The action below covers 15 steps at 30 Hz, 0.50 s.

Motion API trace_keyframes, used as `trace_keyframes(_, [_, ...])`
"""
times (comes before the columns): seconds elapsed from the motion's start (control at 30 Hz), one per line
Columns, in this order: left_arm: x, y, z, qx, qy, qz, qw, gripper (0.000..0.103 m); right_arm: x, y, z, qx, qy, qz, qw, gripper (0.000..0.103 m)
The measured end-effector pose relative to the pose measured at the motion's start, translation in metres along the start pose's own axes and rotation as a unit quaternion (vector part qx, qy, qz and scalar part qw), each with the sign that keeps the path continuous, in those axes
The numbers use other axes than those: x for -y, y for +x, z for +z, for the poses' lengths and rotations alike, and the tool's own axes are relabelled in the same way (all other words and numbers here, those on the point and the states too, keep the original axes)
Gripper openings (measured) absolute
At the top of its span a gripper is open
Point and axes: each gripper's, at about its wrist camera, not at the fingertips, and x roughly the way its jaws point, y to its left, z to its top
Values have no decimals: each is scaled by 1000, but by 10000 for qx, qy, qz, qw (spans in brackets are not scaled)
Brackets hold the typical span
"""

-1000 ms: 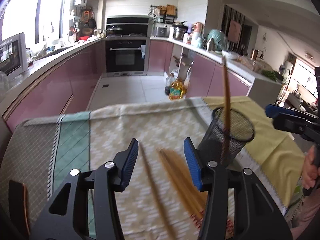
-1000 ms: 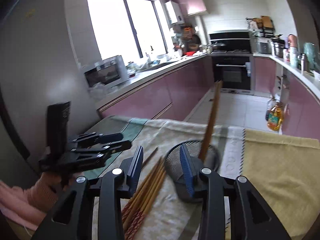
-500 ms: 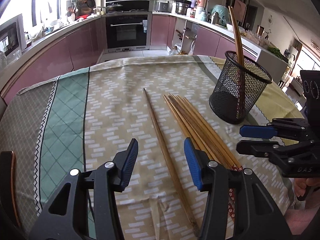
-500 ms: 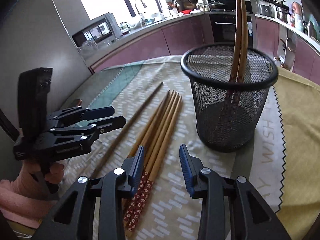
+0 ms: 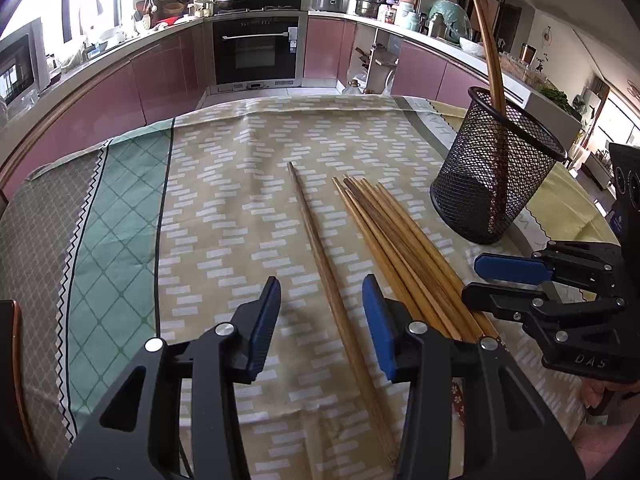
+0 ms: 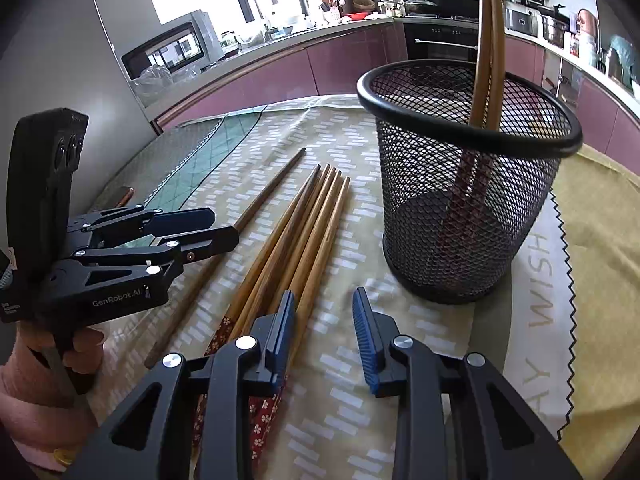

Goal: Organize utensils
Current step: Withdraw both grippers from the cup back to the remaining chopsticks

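A black mesh cup stands upright on the patterned cloth with two chopsticks leaning inside. A bundle of several wooden chopsticks lies flat left of the cup. A single darker chopstick lies apart, left of the bundle. My left gripper is open and empty, low over the single chopstick, which runs between its fingers. My right gripper is open and empty, just over the bundle's near ends, its left finger above them. Each gripper shows in the other's view, the left and the right.
The cloth covers the table; a yellow section lies right of the cup. A kitchen with pink cabinets, an oven and a microwave lies beyond the far edge. A dark object with a copper rim sits at the left edge.
Both grippers have dropped from high above the table to just over the chopsticks. The right gripper moved closer to the cup and bundle; the left now straddles the single chopstick.
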Motion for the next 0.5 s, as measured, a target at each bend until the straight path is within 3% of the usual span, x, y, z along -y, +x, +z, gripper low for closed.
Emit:
trace_keyframes(0.3, [4, 14, 11, -100, 89, 81, 9999, 39, -6, 10, 7, 8, -103, -260, 9996, 25])
trace_keyframes(0.5, [6, 18, 12, -68, 54, 162, 9998, 34, -1, 12, 9, 38, 101, -156, 9998, 13])
